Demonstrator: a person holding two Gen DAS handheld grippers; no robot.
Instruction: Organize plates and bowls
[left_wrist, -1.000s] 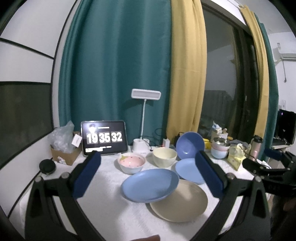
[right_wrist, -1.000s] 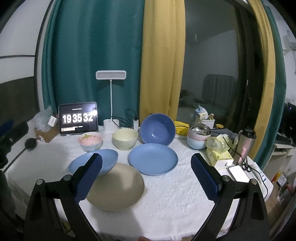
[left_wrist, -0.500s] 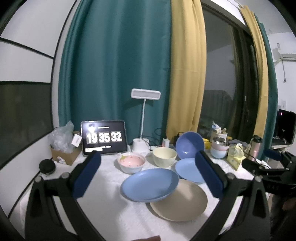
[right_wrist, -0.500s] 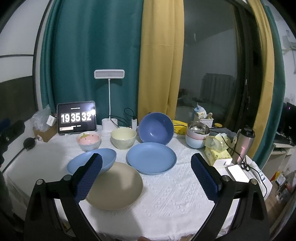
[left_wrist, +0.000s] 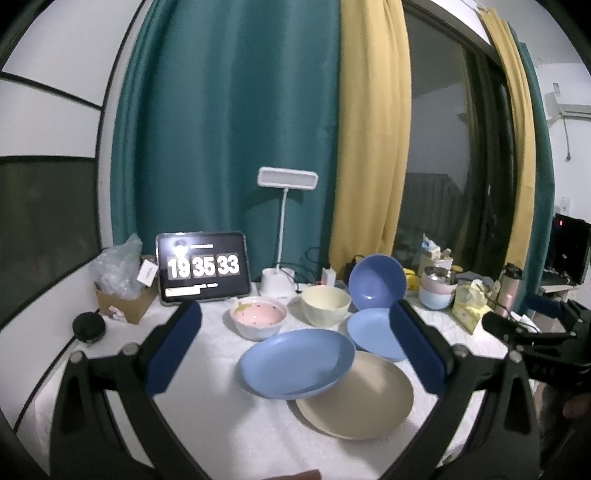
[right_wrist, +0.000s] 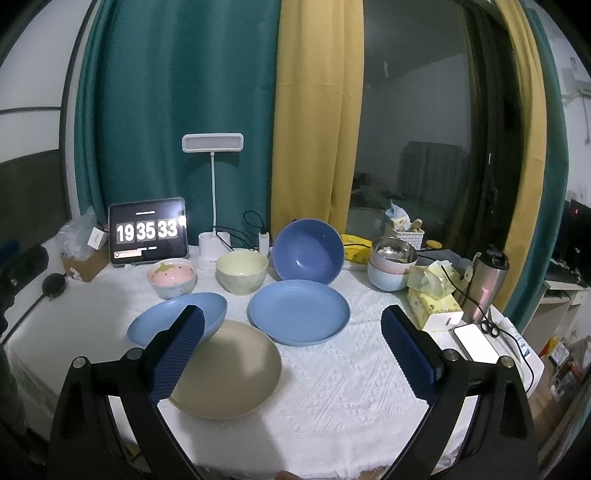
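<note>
Plates and bowls on table, tablet clock reading 19 35 33

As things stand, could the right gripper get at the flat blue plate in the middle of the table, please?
Probably yes. The right gripper is open and holds nothing, and the blue plate lies flat just ahead of its fingers with nothing stacked on it. Only bare tablecloth lies between them.

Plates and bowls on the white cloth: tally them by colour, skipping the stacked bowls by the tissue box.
Blue: 3, two plates and one tilted bowl
Beige: 1 plate
Cream: 1 bowl
Pink: 1 bowl
Total: 6
</note>
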